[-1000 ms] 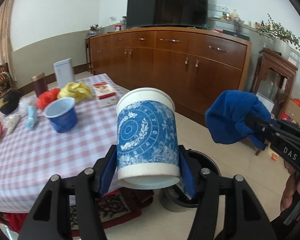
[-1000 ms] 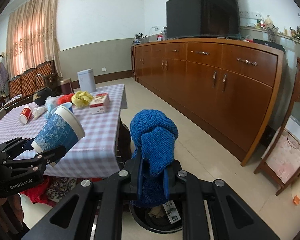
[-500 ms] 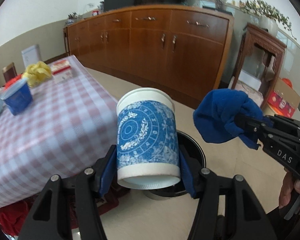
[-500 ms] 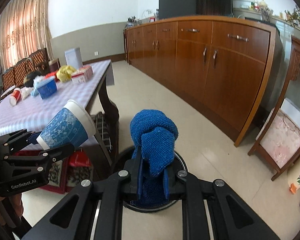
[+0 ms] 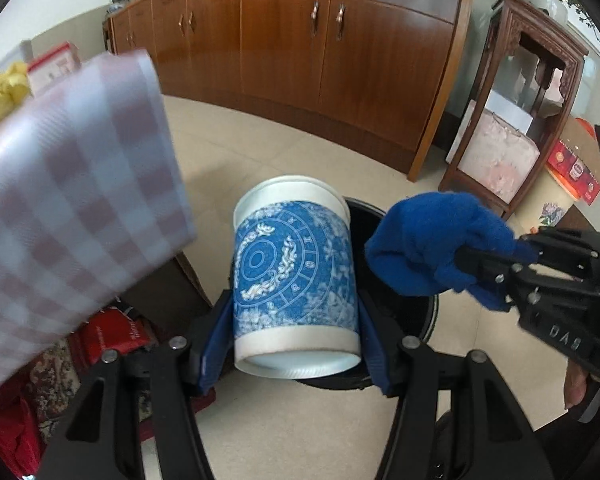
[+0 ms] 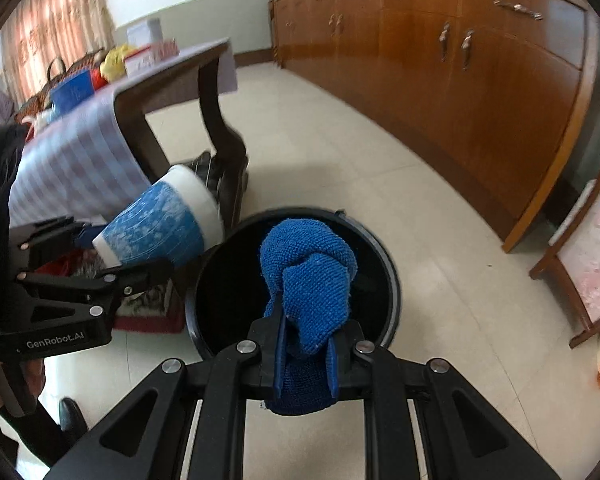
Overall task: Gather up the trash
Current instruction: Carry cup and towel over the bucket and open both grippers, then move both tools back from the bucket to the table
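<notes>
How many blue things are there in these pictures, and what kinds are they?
Cups: 1, blue-and-white cup, held in the left gripper.
Cloths: 1, blue cloth, held in the right gripper.
Tubs: 1, blue tub on the table.
Total: 3

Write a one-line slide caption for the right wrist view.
Right gripper holds a blue cloth over the black bin; left gripper brings a paper cup.

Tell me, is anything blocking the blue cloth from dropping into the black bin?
Nothing visible is. The right tool holds the blue cloth right over the black bin, whose mouth is open. The cup sits off to its side.
</notes>
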### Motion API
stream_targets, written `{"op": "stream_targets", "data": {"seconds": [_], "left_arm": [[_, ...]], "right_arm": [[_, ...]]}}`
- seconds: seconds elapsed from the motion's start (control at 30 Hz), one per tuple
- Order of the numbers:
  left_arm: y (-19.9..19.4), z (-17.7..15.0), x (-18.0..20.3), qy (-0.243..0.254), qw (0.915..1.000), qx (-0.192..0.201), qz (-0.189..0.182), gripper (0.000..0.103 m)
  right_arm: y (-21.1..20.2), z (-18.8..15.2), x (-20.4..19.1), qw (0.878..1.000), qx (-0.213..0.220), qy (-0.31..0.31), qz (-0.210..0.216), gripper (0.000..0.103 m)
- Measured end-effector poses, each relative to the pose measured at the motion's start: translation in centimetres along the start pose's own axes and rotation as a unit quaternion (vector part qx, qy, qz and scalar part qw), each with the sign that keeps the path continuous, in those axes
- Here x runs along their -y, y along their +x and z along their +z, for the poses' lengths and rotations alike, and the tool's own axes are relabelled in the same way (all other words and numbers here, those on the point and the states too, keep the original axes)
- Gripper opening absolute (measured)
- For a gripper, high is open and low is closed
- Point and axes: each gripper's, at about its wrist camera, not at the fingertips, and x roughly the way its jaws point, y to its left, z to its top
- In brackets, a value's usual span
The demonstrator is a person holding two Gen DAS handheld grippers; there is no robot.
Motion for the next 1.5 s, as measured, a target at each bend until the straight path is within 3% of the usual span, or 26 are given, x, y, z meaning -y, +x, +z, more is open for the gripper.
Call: {"op": "stream_targets", "data": {"seconds": [0.07,0.1,0.13,0.23,0.27,0.33,0.37,1.5], "left_arm": [[1.5,-0.1,-0.5,-0.019,0.9996,-0.019,-0.012,0.070],[2.3,-0.4,-1.0,-0.035,0.9987,-0.035,-0.011,0.085],[2.4,-0.7,-1.4,-0.044,0.9983,-0.037,-0.007,0.088],[1.9,-1.7,-2.2,-0.050,0.9980,-0.034,0.017,0.089],[1.7,-2.0,-2.3,-0.052,0.9978,-0.034,0.022,0.091],[1.5,-2.5,-2.6,-0.055,0.9972,-0.033,0.039,0.098],[1.4,-2.7,-2.7,-0.056,0.9969,-0.033,0.045,0.099],[-9.4,-4.0,-6.6,-0.072,0.9923,0.043,0.092,0.099]], "right_arm": [[2.1,-0.2,-0.2,1.000,-0.022,-0.023,0.000,0.023],[3.3,-0.4,-0.1,0.999,-0.036,-0.030,-0.016,0.044],[4.1,-0.7,0.2,0.998,-0.049,-0.029,-0.025,0.067],[4.8,-1.3,1.1,0.998,-0.059,-0.016,-0.033,0.073],[4.7,-1.3,1.2,0.998,-0.059,-0.012,-0.035,0.078],[4.5,-1.3,1.2,0.998,-0.053,-0.005,-0.037,0.099],[4.4,-1.2,1.0,0.998,-0.052,-0.005,-0.042,0.102],[-3.4,1.7,-6.7,0.999,0.039,-0.010,-0.026,0.103]]}}
